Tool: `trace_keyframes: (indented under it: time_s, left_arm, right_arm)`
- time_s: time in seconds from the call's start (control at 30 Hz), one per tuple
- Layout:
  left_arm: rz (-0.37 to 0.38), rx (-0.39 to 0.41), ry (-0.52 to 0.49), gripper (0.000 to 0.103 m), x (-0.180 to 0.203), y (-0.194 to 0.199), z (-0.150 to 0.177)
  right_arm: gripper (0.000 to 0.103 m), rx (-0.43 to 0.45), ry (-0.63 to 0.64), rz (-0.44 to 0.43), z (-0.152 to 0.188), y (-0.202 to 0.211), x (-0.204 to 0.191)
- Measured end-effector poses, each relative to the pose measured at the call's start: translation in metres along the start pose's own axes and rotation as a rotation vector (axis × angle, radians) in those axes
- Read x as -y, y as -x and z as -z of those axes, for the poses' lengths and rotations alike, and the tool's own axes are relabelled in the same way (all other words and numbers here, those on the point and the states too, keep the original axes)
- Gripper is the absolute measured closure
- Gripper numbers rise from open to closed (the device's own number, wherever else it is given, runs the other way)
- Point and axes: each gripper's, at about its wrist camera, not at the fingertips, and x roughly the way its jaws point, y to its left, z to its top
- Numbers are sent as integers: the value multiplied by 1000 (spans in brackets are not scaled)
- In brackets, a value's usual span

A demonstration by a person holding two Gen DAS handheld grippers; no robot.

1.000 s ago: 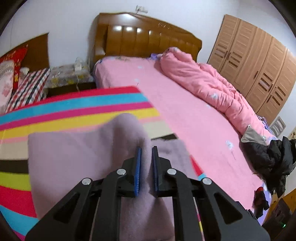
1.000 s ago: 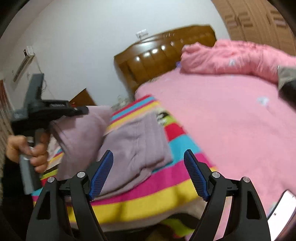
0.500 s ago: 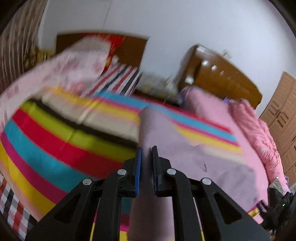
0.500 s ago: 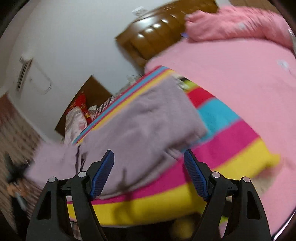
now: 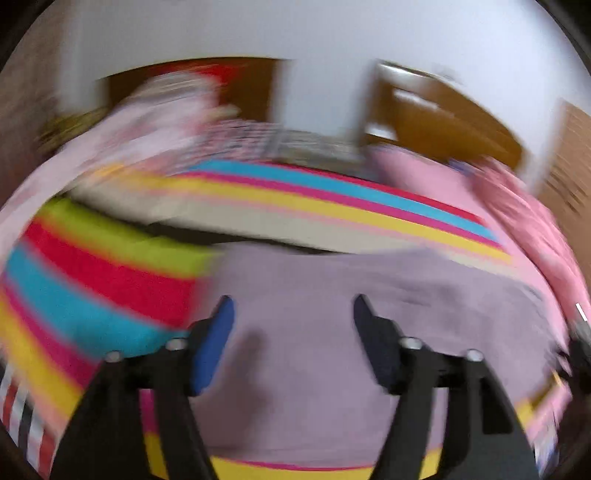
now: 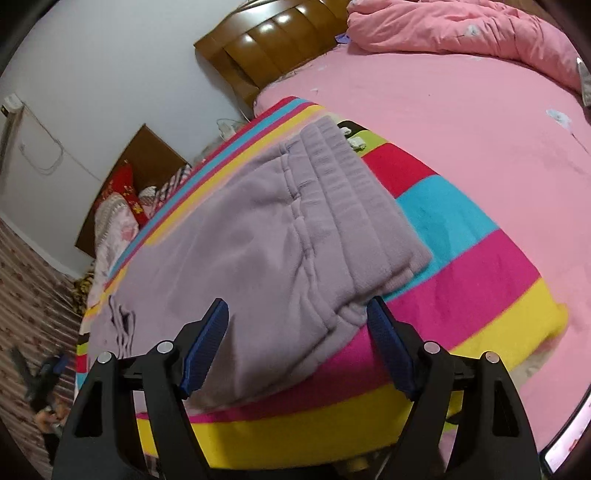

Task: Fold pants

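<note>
- The right tongs (image 6: 297,334) stand spread wide, gripping nothing; the near edge of the pants (image 6: 266,236) shows between the two blue pads (image 6: 205,343) without either pad pressing the cloth.
- The left tongs (image 5: 293,332) are released too: their jaws have just been opening, and in the blurred left wrist view they hang over the mauve fabric (image 5: 332,314) with no cloth pinched between them.
- The pants lie flat on the striped blanket (image 6: 461,273), stretched from the elastic waistband (image 6: 354,192) at the right end out to the leg ends at the far left of the right wrist view.
- The waistband corner nearest the right tongs curls slightly off the blanket, just beside the right pad.
- The striped blanket, in bands of yellow, magenta, cyan, red and green, covers the near corner of the bed and hangs over its edge.
- To the right and farther off, the pink sheet (image 6: 461,110) covers the rest of the bed.
- A pink quilt (image 6: 461,29) lies bunched at the far right of the mattress.
- A glossy wooden headboard (image 6: 273,44) stands against the white wall behind it.
- At the far left, red and patterned pillows (image 6: 122,195) lie in front of a second dark headboard.
</note>
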Motion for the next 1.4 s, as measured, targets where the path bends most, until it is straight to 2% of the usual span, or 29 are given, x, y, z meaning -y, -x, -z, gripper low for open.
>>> trace_keyframes:
  time_s: [0.1, 0.13, 0.2, 0.27, 0.3, 0.33, 0.43, 0.53, 0.63, 0.7, 0.83, 0.93, 0.97, 1.03, 1.17, 1.23, 1.27, 1.3, 1.33, 1.37, 1.4]
  left_arm:
    - [99, -36, -111, 35, 54, -25, -1]
    - [99, -72, -142, 34, 67, -39, 1]
    - [74, -139, -171, 34, 72, -64, 9]
    - [77, -220, -175, 34, 72, -83, 25]
    - [71, -234, -185, 32, 73, -90, 32]
    - [63, -196, -211, 31, 74, -87, 38]
    - [55, -204, -216, 30, 74, -89, 42]
    - [59, -199, -213, 29, 74, -91, 45]
    - [54, -191, -216, 28, 72, -88, 49]
    - [56, -188, -213, 28, 76, -87, 47]
    - [55, -180, -214, 28, 78, -80, 51]
    - [55, -175, -215, 28, 78, -80, 52]
    - [55, -174, -216, 28, 78, -80, 52]
    - [54, -169, -215, 28, 77, -80, 52]
    - [53, -169, -211, 28, 77, -78, 52]
    - [83, -164, -188, 28, 74, -67, 51]
    - [98, -151, -182, 28, 72, -60, 51]
    - [88, -123, -171, 28, 66, -48, 52]
    - [70, -97, -161, 28, 59, -37, 54]
    - [61, -77, -152, 28, 52, -29, 56]
    - [49, -53, -139, 28, 41, -18, 61]
  right_arm:
    - [25, 25, -71, -31, 0, 1, 8]
    - [27, 34, -77, -20, 3, 4, 10]
    - [47, 42, -73, 12, 6, 6, 13]
    - [51, 40, -85, -13, 7, 8, 20]
    - [53, 38, -100, -28, 6, 9, 23]
    - [53, 34, -128, -51, 5, 9, 28]
    - [52, 38, -163, -75, 1, 7, 30]
    - [51, 57, -145, -52, 2, 5, 24]
    - [61, 70, -125, -9, 5, 7, 22]
    - [67, 88, -141, -21, 7, 9, 25]
    - [66, 96, -186, -40, 10, 8, 28]
    - [46, 91, -186, -68, 6, 6, 24]
    - [45, 92, -164, -38, 5, 5, 19]
    - [50, 100, -127, 22, 6, 4, 11]
    - [64, 114, -139, 27, 9, 4, 17]
    - [65, 94, -134, 41, 8, 5, 17]
    - [64, 70, -110, 83, 8, 8, 12]
    - [54, 63, -87, 119, 8, 13, 8]
    - [45, 92, -49, 210, 12, 25, -2]
    - [38, 156, 7, 265, 17, 38, -13]
    - [38, 241, 150, 271, 26, 54, -39]
